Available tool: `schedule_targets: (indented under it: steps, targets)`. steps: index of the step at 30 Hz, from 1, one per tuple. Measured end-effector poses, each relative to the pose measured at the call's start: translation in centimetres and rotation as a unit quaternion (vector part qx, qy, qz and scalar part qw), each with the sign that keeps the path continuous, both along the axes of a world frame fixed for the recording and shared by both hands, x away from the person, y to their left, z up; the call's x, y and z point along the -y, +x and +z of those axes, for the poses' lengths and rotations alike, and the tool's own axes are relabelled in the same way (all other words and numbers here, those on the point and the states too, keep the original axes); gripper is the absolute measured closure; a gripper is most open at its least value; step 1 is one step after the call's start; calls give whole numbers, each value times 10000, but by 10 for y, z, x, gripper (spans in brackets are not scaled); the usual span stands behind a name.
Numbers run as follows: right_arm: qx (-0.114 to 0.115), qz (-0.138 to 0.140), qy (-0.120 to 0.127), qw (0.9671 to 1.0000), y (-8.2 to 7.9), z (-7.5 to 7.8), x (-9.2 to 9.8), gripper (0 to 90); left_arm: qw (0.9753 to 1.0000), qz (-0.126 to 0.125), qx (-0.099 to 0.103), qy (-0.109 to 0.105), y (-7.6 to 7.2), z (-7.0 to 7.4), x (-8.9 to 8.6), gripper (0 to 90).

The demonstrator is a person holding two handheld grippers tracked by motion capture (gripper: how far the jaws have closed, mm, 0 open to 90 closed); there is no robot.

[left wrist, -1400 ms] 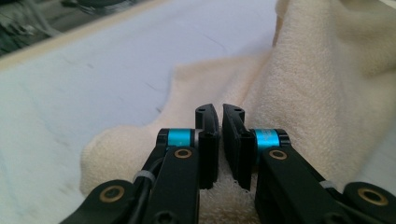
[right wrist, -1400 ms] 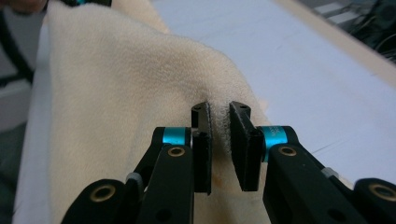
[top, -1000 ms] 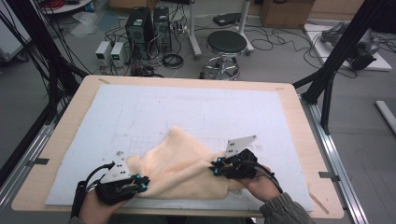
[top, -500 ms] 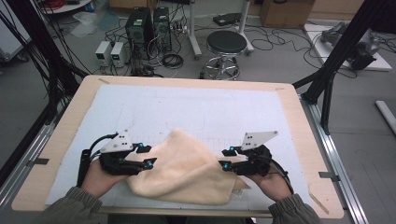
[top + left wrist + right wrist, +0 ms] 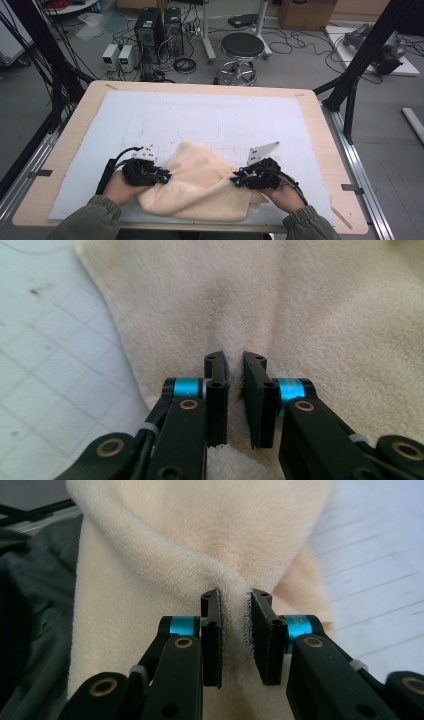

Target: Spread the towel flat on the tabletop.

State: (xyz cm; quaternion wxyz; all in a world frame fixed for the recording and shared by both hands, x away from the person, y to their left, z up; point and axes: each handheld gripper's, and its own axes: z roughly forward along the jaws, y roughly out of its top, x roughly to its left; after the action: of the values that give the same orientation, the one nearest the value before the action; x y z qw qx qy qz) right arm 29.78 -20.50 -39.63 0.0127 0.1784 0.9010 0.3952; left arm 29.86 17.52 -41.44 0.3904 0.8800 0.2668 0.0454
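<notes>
- At the left of the high view, the left gripper [image 5: 162, 176] was low over the counter [image 5: 60, 150], near its front edge, and its tip touched the left edge of the cream towel [image 5: 200, 187].
- In the left gripper view, the left gripper's fingers [image 5: 216, 390] were close together with only a narrow gap, and a fold of the towel [image 5: 300, 315] was between them; they looked clamped on the cloth, which made a crease running away from the tips.
- The towel lay crumpled on the white mat [image 5: 200, 115] in the front middle of the counter, between the two grippers, with one rounded corner pointing toward the far side.
- At the right, the right gripper [image 5: 235, 181] touched the right edge of the towel, and the grey plate [image 5: 261, 151] stood up on top of it.
- In the right gripper view, the right gripper's fingers [image 5: 267, 635] were clamped on a thick edge of the towel [image 5: 190, 530], which rose up from the tips and spread wide above them.
- On the floor behind the counter stood a round black stool [image 5: 242, 46].
</notes>
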Motion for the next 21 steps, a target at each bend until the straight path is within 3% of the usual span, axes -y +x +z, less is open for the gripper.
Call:
schedule_targets:
  steps: [2, 4, 5, 6, 7, 8, 9, 11, 13, 15, 18, 21]
  targets:
    - [224, -131, 22, 9997, 6, 13, 2, 774, 9995, 204, 240, -94, -2, 9, -3, 820]
    - [481, -268, 47, 9985, 14, 29, 2, 775, 9973, 461, 504, -271, -2, 22, -7, 826]
    - [823, -410, 2, 9958, 24, 45, -2, 776, 9955, 602, 624, -376, -2, 29, -9, 827]
    - [823, -410, 2, 9958, 24, 45, -2, 776, 9934, 733, 751, -456, -3, 36, -11, 827]
    - [1135, -533, -35, 9921, 33, 60, -7, 777, 9912, 843, 868, -529, -3, 43, -14, 827]
    - [1135, -533, -35, 9921, 33, 60, -7, 777, 9891, 935, 975, -581, -4, 50, -15, 827]
    - [1313, -566, -23, 9897, 39, 66, -10, 776, 9868, 1049, 1066, -621, -5, 55, -17, 827]
    - [1429, -662, 31, 9875, 50, 71, -15, 768, 9845, 1225, 1100, -600, -8, 58, -19, 826]
    - [1312, -750, 41, 9885, 60, 66, -19, 668, 9864, 1288, 902, -484, -10, 51, -19, 824]
    - [1003, -848, 81, 9913, 66, 57, -20, 598, 9886, 1278, 708, -373, -16, 37, -20, 818]
    - [849, -765, 347, 9928, 60, 49, -19, 572, 9907, 1195, 534, -360, -31, 18, -20, 811]
    - [704, -611, 349, 9950, 50, 45, -21, 573, 9919, 1115, 468, -379, -45, 11, -20, 811]
